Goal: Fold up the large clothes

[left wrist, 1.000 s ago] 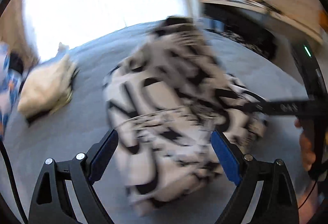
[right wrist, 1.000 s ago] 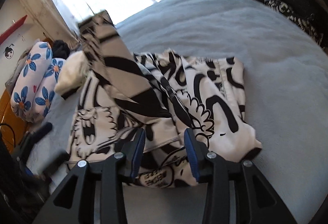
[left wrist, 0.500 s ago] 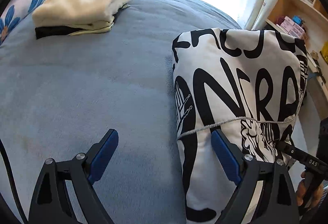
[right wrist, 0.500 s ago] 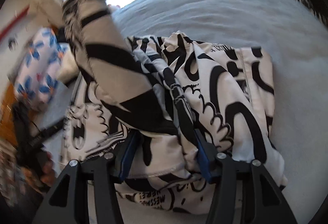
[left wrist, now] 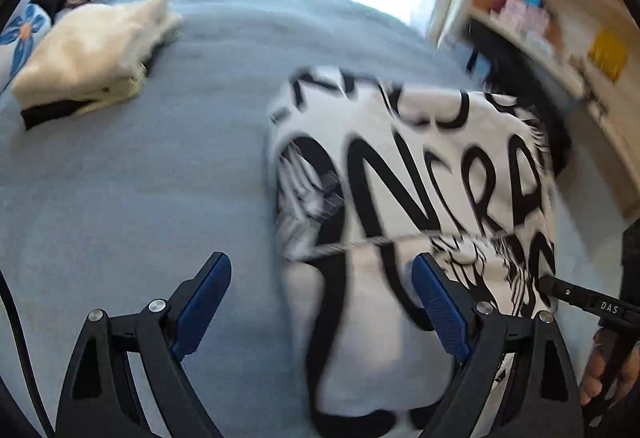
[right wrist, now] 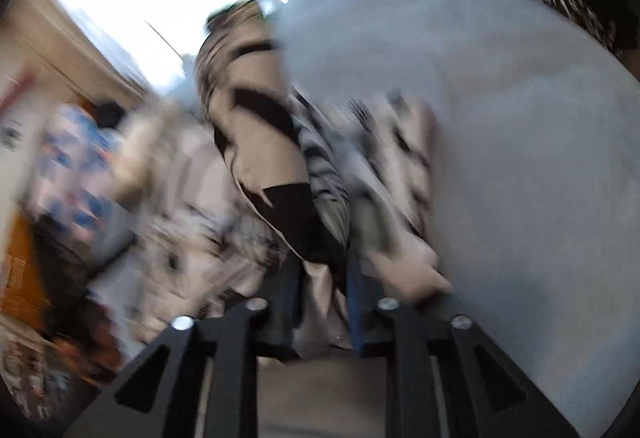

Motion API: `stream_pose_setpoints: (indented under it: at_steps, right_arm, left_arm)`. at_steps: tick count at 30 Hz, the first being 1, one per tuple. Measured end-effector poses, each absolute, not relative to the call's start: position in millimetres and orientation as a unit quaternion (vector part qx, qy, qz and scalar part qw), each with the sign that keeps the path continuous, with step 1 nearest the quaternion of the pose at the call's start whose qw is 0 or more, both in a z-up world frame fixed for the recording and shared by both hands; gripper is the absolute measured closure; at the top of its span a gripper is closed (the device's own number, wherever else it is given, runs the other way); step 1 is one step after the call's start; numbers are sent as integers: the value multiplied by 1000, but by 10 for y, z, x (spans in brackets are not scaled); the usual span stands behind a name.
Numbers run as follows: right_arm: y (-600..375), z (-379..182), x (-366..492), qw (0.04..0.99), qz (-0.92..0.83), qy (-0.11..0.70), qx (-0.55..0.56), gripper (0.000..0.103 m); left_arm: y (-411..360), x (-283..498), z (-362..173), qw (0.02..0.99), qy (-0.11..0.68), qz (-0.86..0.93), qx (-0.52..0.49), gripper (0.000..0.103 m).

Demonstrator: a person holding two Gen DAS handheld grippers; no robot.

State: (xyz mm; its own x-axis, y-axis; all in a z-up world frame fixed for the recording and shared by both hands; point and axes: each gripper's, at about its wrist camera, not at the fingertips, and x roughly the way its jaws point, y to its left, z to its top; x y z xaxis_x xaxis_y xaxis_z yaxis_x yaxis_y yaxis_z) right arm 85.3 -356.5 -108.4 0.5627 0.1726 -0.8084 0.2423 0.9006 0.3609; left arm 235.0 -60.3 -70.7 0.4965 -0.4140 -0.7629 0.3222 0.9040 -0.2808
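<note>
Mid-fold on bed (left wrist: 132, 197): right gripper (right wrist: 322, 302) closing w/ black-and-white printed garment (left wrist: 420, 173) between fingers; left gripper (left wrist: 320, 302) wide open, empty; next, likely grab the edge.

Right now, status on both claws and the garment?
Left claw open, empty. Right claw closing on printed garment fold. Folded cream pile far off, not obstructing.
</note>
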Motion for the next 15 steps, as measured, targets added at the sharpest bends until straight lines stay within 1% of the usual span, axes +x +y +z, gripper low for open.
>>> stream_pose_setpoints:
  at_steps: [2,4,5,6,10,15]
  right_arm:
    - [-3514,-961,797,869,-26,450,206,67]
    - [-3473,-733,783,893,-31,409,184,58]
    - [-3471,-678,797,899,-29,397,182,45]
    - [-3484,-624,860,904,-29,386,181,36]
    - [-3644,-701,1256,895,-34,396,201,35]
    - [-4017,-1188,1756,842,-9,439,314,35]
  left_arm:
    - [-714,2336,-783,862,458,-214,-40,12]
    - [-762,2340,-797,861,458,-220,-36,12]
    - [-782,2338,-795,860,458,-222,-33,12]
    - [-802,2325,-801,860,458,-223,-31,12]
    - [-829,2437,-805,859,460,-225,-26,12]
    - [-842,2336,-761,859,460,-225,-25,12]
